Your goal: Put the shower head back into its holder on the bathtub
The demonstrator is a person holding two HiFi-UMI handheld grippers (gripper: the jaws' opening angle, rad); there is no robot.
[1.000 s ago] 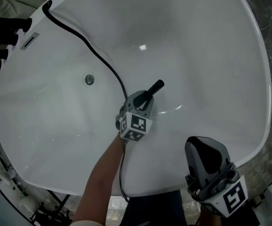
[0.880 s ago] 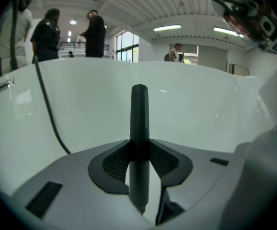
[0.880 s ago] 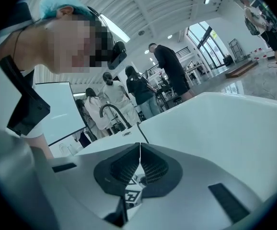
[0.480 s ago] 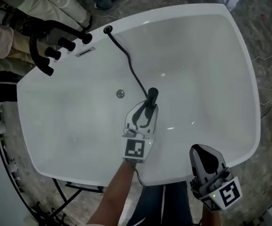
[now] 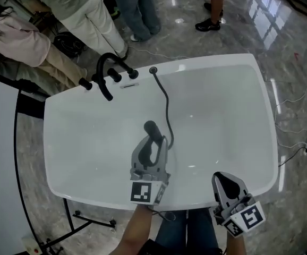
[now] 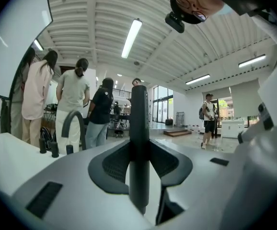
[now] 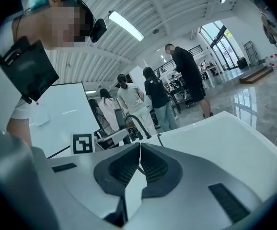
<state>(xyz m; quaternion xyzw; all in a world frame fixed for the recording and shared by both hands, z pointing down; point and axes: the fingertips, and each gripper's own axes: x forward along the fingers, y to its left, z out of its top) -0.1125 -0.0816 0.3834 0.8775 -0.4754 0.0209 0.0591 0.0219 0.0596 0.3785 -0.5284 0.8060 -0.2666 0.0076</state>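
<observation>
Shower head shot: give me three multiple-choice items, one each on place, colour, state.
1. Where is the shower head?
A. in its holder
B. between the left hand-held gripper's jaws
C. on the floor
2. Hose colour?
A. chrome
B. white
C. black
3. Right hand-held gripper?
A. shut, empty
B. open
C. shut on the hose
Answers: 1 B, its jaws clamp it in the left gripper view; 2 C, a black line from the bathtub rim; 3 A, its pads meet with nothing between.

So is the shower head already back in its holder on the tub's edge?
No, the left tool grips the shower head over the bathtub basin, away from the rim.
</observation>
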